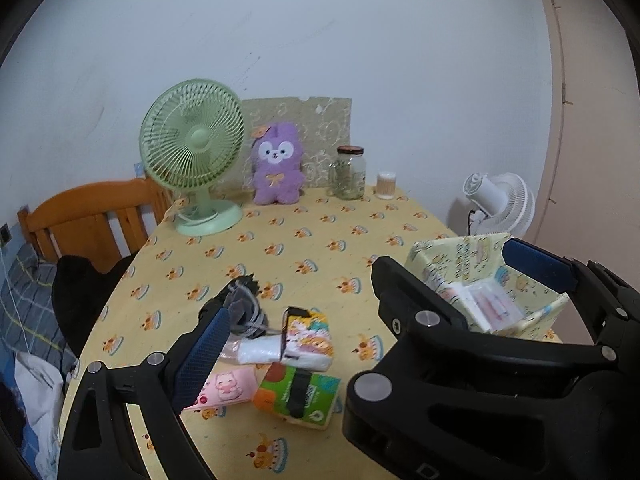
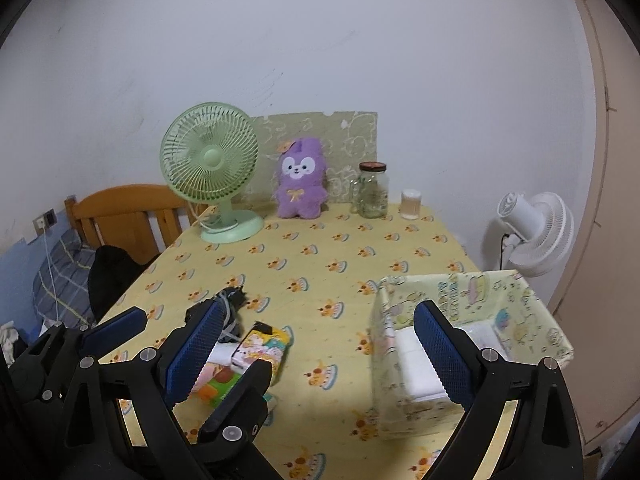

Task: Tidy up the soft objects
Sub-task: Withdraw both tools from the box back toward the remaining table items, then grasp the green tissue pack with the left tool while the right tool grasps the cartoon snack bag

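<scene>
Small soft packs lie near the table's front: a cartoon tissue pack (image 1: 308, 340), a green-orange pack (image 1: 298, 394), a pink pack (image 1: 228, 390), a white pack (image 1: 260, 350) and a dark fabric bundle (image 1: 242, 304). The cartoon pack (image 2: 262, 346) and bundle (image 2: 230, 304) also show in the right wrist view. A yellow printed fabric box (image 1: 452, 258) stands to the right, holding white packs (image 2: 416, 364). My left gripper (image 1: 376, 320) is open above the packs, empty. My right gripper (image 2: 320, 356) is open, empty, between the packs and the box (image 2: 516, 304).
A green desk fan (image 1: 194, 152), a purple plush rabbit (image 1: 278, 164), a glass jar (image 1: 348, 174) and a small container (image 1: 386, 185) stand along the table's far edge by the wall. A white floor fan (image 2: 536, 232) stands right, a wooden bed (image 1: 92, 216) left.
</scene>
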